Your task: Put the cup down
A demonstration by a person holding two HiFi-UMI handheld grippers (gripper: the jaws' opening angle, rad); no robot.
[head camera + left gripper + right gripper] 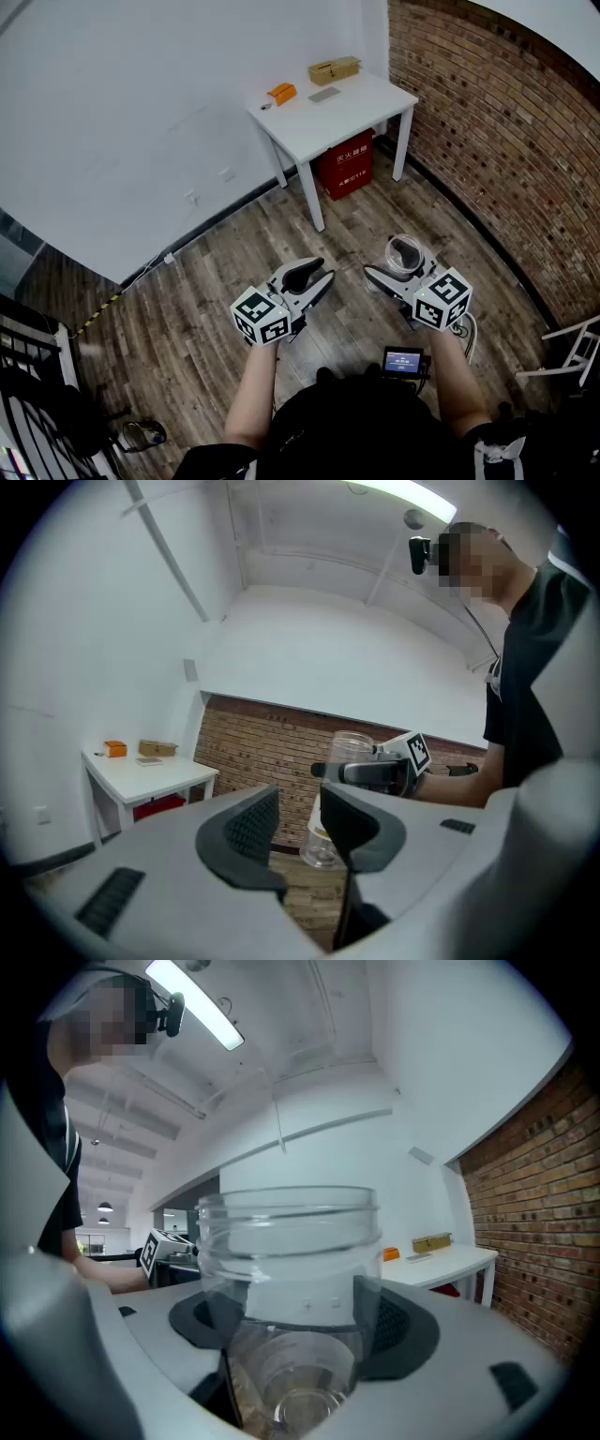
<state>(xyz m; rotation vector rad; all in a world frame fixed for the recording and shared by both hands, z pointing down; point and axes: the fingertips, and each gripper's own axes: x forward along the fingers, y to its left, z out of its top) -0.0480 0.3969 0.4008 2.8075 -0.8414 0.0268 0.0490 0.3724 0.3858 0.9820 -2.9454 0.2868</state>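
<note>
Right gripper (401,270) clamped on clear plastic cup (405,250); cup sits upright between both pads, held in mid-air over wooden plank floor (234,272). Left gripper (312,277) beside it, jaws apart, nothing between them. White table (328,112) well apart, ahead.

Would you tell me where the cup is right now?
In the head view, right of centre: the cup sits clamped in the right tool, above the floor, short of the table.
</note>
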